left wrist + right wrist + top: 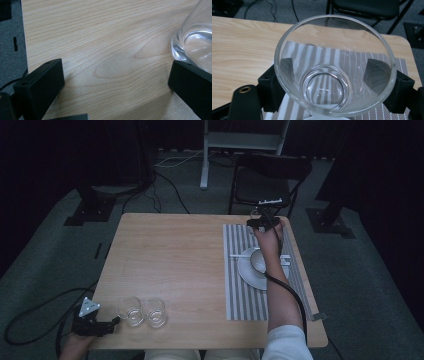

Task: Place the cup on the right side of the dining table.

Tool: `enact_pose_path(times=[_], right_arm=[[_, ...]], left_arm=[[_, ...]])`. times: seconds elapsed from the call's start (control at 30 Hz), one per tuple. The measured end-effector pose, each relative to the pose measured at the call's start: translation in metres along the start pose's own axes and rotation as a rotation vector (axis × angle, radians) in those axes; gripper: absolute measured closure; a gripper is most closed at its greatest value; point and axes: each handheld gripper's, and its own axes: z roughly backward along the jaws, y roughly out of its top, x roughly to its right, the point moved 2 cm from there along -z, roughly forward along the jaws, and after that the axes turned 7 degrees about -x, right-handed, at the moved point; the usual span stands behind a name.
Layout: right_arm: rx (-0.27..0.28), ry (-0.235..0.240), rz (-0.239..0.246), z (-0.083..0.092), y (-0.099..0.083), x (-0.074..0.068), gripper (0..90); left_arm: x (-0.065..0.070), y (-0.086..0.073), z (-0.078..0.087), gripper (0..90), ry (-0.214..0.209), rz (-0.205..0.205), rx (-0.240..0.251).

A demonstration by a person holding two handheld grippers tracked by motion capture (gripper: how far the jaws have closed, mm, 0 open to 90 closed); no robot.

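One clear glass [334, 67] sits clamped in my right gripper [334, 75], centre frame, over the striped mat [387, 62]. My left gripper [115, 82] gapes apart, another glass [195, 37] at right edge touching one jaw.

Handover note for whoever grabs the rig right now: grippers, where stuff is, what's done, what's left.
Right gripper: shut on a glass, held over the far end of the striped placemat, beyond the white plate.
Left gripper: open, low at the near left table corner, one jaw just by the nearer of the two glasses and standing side by side; not gripping.
Done: one glass carried to the place setting, not set down yet.
Left: probably set it on the mat by the plate, then deal with the two glasses at the near edge.
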Motion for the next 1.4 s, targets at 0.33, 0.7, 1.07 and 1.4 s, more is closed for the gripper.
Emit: enact_pose_path(times=[0.33, 0.7, 1.07, 1.4], right_arm=[[-0.121, -0.034, -0.03, -0.041, -0.009, 0.004, 19.5], [-0.185, -0.015, -0.046, -0.054, -0.014, 0.01, 18.7], [-0.168, 0.049, -0.074, -0.033, -0.013, 0.018, 11.6], [-0.087, 0.07, -0.034, -0.003, -0.024, 0.018, 11.6]], left_arm=[[0.0, 0.0, 0.0, 0.8, 0.0, 0.001, 0.0], [0.0, 0.0, 0.0, 0.8, 0.002, 0.002, 0.0], [0.0, 0.0, 0.0, 0.8, 0.002, 0.002, 0.0], [0.0, 0.0, 0.0, 0.8, 0.003, 0.004, 0.0]])
